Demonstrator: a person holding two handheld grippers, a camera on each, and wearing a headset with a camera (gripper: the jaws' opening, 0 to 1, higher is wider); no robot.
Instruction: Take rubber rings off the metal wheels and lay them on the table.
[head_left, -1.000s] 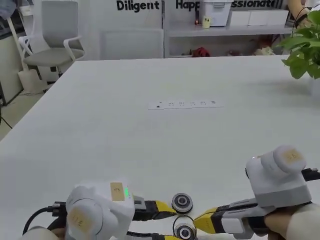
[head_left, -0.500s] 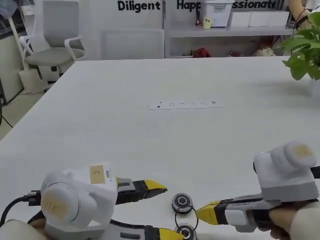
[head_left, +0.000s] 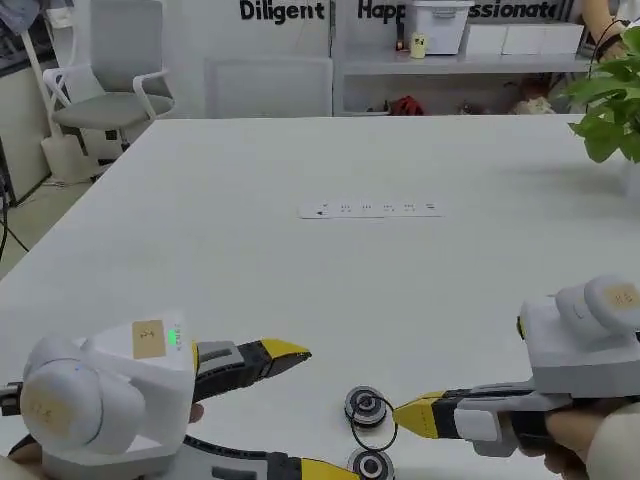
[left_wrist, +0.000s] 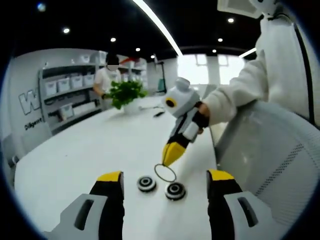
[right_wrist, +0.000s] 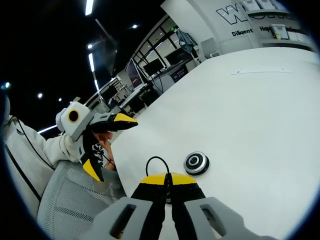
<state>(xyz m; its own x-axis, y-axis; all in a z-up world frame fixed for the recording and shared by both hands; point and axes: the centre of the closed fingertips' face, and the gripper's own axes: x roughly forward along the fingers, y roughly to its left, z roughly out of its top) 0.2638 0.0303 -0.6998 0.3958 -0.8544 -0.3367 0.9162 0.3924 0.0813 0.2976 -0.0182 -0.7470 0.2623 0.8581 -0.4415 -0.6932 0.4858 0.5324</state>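
Note:
Two small metal wheels lie near the table's front edge, one (head_left: 365, 404) behind the other (head_left: 371, 464). A thin black rubber ring (head_left: 373, 431) hangs free between them, pinched in the yellow tips of my right gripper (head_left: 401, 412), which is shut on it. In the left gripper view the ring (left_wrist: 165, 173) dangles from those tips above the wheels (left_wrist: 146, 183) (left_wrist: 175, 190). My left gripper (head_left: 310, 410) is open wide, its jaws either side of the wheels and touching neither. The right gripper view shows the ring (right_wrist: 157, 163) looping from my shut jaws beside one wheel (right_wrist: 196, 162).
The white table (head_left: 300, 270) stretches far ahead, with a flush socket strip (head_left: 368, 209) at its middle. A green plant (head_left: 612, 100) stands at the far right corner, an office chair (head_left: 110, 80) beyond the left edge, and shelves behind.
My left gripper has drawn back to the left and opened wide. The right gripper has pulled slightly right with the ring in its tips.

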